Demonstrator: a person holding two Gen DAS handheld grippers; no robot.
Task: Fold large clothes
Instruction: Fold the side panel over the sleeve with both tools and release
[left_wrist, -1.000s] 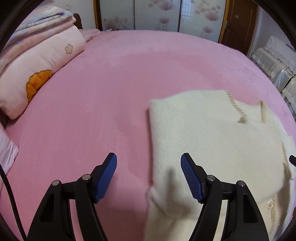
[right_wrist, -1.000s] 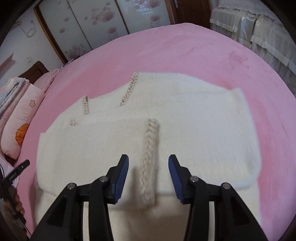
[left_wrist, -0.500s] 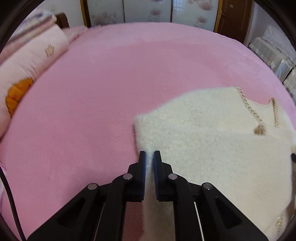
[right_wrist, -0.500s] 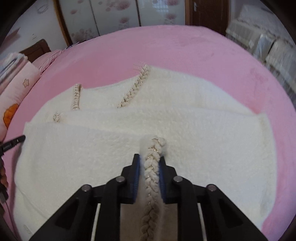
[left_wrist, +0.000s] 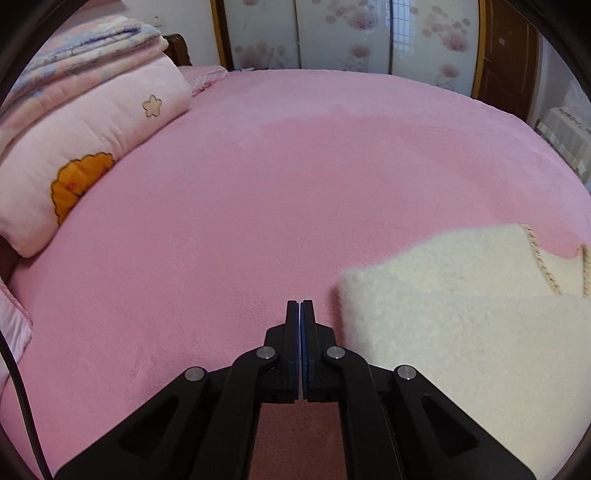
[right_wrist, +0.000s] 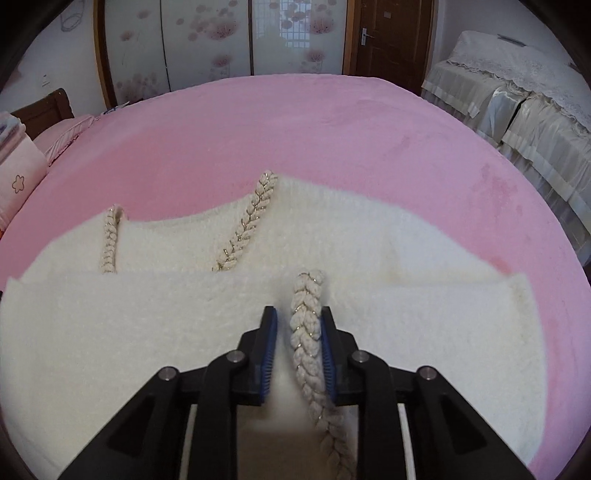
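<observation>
A cream fleece garment (right_wrist: 406, 332) with braided trim (right_wrist: 306, 325) lies partly folded on the pink bed (right_wrist: 295, 129). My right gripper (right_wrist: 297, 317) is over its middle, jaws parted, with the braided trim lying between them against the right pad. My left gripper (left_wrist: 300, 308) is shut and empty, over bare pink bedspread (left_wrist: 258, 203) just left of the garment's left edge (left_wrist: 461, 332).
A pink pillow with an orange flower (left_wrist: 85, 147) and folded quilts (left_wrist: 81, 48) lie at the bed's left. A covered sofa (right_wrist: 517, 103) stands right of the bed. Sliding wardrobe doors (right_wrist: 221, 40) and a brown door (right_wrist: 388, 33) are beyond.
My left gripper, shut at the garment's edge half a second ago, is now off it to the left. My right gripper has opened around the braided trim.
</observation>
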